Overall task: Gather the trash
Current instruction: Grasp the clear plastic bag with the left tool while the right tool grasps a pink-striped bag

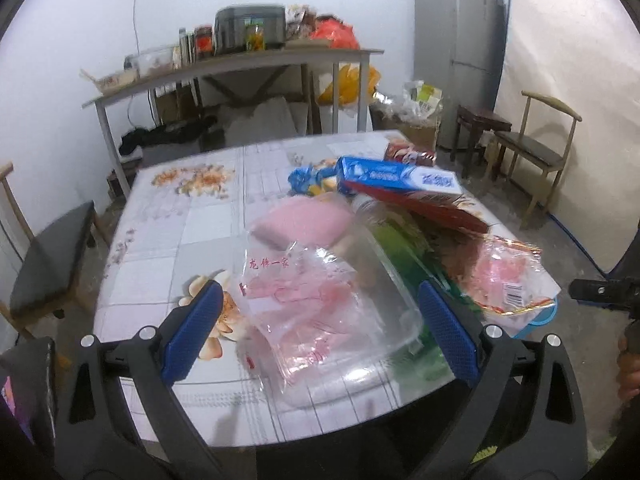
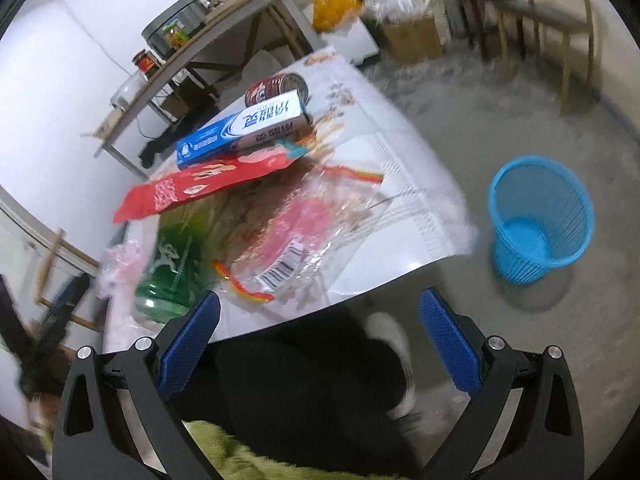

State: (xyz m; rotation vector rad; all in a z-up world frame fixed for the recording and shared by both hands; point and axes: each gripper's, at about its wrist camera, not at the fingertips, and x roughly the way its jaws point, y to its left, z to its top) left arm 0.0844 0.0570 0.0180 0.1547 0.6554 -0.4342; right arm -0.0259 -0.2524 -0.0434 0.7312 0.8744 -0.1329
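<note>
Both claws gape wide and empty: left claw (image 1: 320, 328) frames the clear plastic bag (image 1: 312, 312) on the tabletop (image 1: 168, 240), likely the first pick; next it must close, then carry toward the blue basket (image 2: 540, 220) on the floor

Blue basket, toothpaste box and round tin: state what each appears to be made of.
Blue basket: likely moulded plastic, with slatted walls and an even colour.
Toothpaste box: apparently printed glossy cardboard, with sharp folded edges.
Round tin: probably metal, judging by its shiny silver end.
</note>
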